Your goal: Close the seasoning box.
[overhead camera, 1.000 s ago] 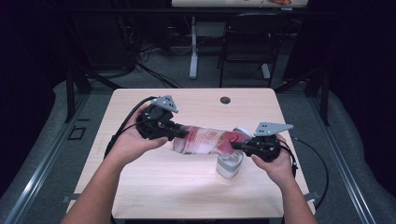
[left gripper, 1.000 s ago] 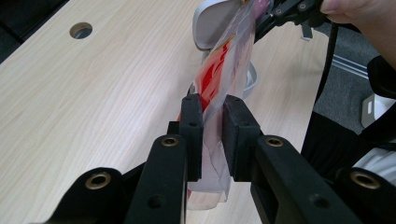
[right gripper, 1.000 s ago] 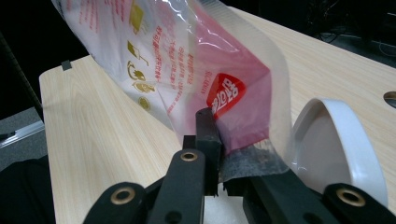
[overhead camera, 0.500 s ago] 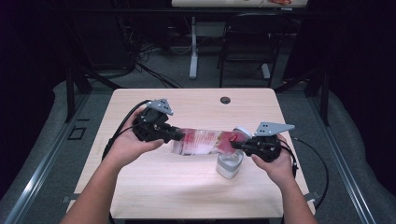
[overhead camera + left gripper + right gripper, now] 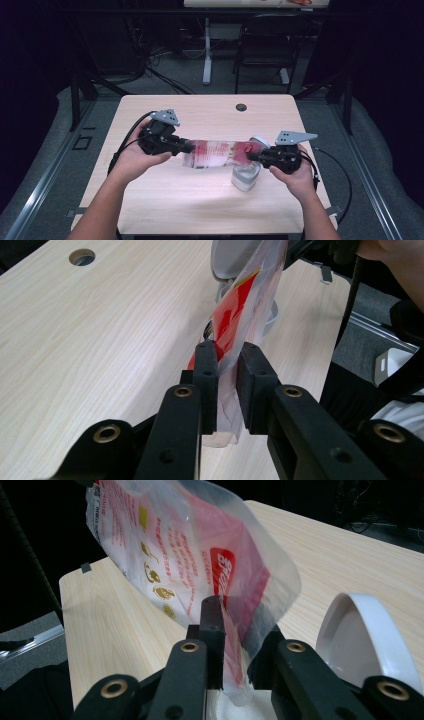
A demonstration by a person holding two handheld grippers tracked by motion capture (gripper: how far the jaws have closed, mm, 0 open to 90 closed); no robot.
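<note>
a clear plastic bag (image 5: 220, 152) with red print is held level between the two grippers above the wooden table (image 5: 200, 200), its right end over a small white container (image 5: 246, 177) with a hinged lid (image 5: 367, 640) standing open. the left gripper (image 5: 187, 146) has its jaws narrow, clamped on one edge of the film, as the left gripper view shows (image 5: 225, 375). the right gripper (image 5: 252, 156) has just been opening its jaws; in the right gripper view (image 5: 235, 630) the film lies against the left pad while the right pad stands a little off it, so the grip there appears loosened rather than firm.

step in hand, as judged: bringing the bag's mouth over the container, probably to pour. the next move calls for a fresh hold at the right end and a tilt that keeps the opening above the container.

hard to make out: the bag's contents, whether its mouth is open, and the container's inside, which the bag and gripper cover. the print is too blurred to read.
</note>
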